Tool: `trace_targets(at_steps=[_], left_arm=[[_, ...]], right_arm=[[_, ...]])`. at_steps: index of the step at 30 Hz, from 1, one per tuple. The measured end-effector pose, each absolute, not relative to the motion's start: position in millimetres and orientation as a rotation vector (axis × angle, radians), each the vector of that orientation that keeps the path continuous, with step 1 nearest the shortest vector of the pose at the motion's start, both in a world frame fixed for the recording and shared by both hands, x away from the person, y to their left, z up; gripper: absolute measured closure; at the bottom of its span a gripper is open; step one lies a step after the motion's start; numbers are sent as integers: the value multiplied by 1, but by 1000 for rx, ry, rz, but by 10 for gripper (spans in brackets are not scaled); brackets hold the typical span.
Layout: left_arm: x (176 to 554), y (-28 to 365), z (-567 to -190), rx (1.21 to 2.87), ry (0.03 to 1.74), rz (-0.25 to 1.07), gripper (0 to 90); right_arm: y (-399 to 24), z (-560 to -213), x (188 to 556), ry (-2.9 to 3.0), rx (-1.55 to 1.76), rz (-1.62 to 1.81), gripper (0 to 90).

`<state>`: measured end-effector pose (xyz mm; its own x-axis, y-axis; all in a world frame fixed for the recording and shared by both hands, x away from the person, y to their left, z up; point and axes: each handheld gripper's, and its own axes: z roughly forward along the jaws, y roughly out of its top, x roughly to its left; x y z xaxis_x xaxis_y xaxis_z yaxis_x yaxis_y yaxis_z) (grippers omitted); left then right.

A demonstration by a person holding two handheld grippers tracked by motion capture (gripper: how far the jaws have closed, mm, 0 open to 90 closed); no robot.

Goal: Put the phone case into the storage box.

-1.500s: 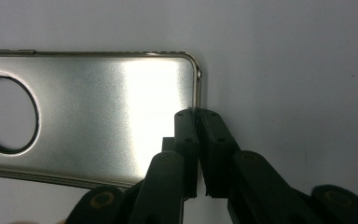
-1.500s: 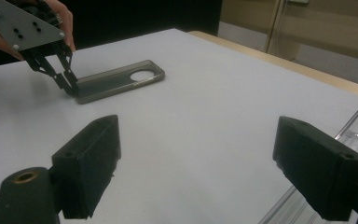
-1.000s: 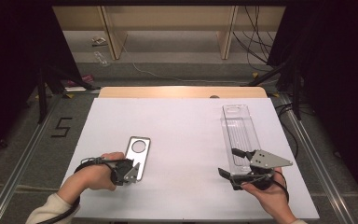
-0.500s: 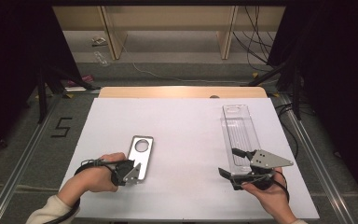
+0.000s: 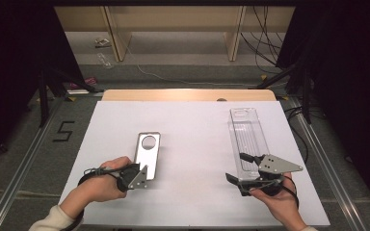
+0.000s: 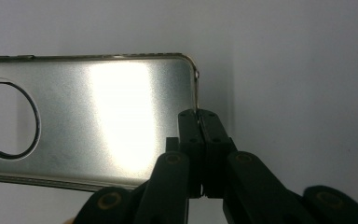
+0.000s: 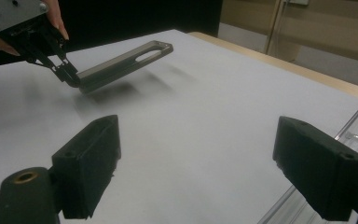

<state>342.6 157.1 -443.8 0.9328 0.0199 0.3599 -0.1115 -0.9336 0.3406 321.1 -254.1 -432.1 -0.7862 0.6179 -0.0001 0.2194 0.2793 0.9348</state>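
Observation:
A flat silver metal plate (image 5: 147, 154) with a round hole near its far end is held just above the white table. My left gripper (image 5: 142, 177) is shut on the near edge of that plate (image 6: 98, 116), its jaws pinching the thin rim at the corner. In the right gripper view the same plate (image 7: 121, 65) hangs clear of the table with a shadow under it, the other hand's gripper (image 7: 67, 74) clamped on its end. My right gripper (image 5: 236, 168) stands open at the near end of a clear plastic tray (image 5: 246, 137), with nothing between its fingers (image 7: 91, 163).
The white table top (image 5: 192, 144) has a wooden strip along its far edge. The clear tray's rim (image 7: 354, 140) runs past my right jaw. Cables and wooden shelf legs stand on the floor beyond.
The left hand has lifted and shifted the plate slightly to the right and away. The right gripper has stayed in place, still open.

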Motion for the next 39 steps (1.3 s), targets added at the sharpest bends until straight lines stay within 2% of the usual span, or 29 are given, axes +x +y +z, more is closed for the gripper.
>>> trace_targets(at_steps=[9, 29, 39], left_arm=[[342, 156, -440, 2659, -12, 596, 885], [337, 150, -434, 2620, 21, 623, 886], [333, 141, -431, 2605, -11, 628, 885]], right_arm=[[-253, -433, 321, 2193, 757, 1510, 162], [-241, -430, 324, 2186, 776, 1542, 163], [-216, -421, 333, 2164, 811, 1628, 167]])
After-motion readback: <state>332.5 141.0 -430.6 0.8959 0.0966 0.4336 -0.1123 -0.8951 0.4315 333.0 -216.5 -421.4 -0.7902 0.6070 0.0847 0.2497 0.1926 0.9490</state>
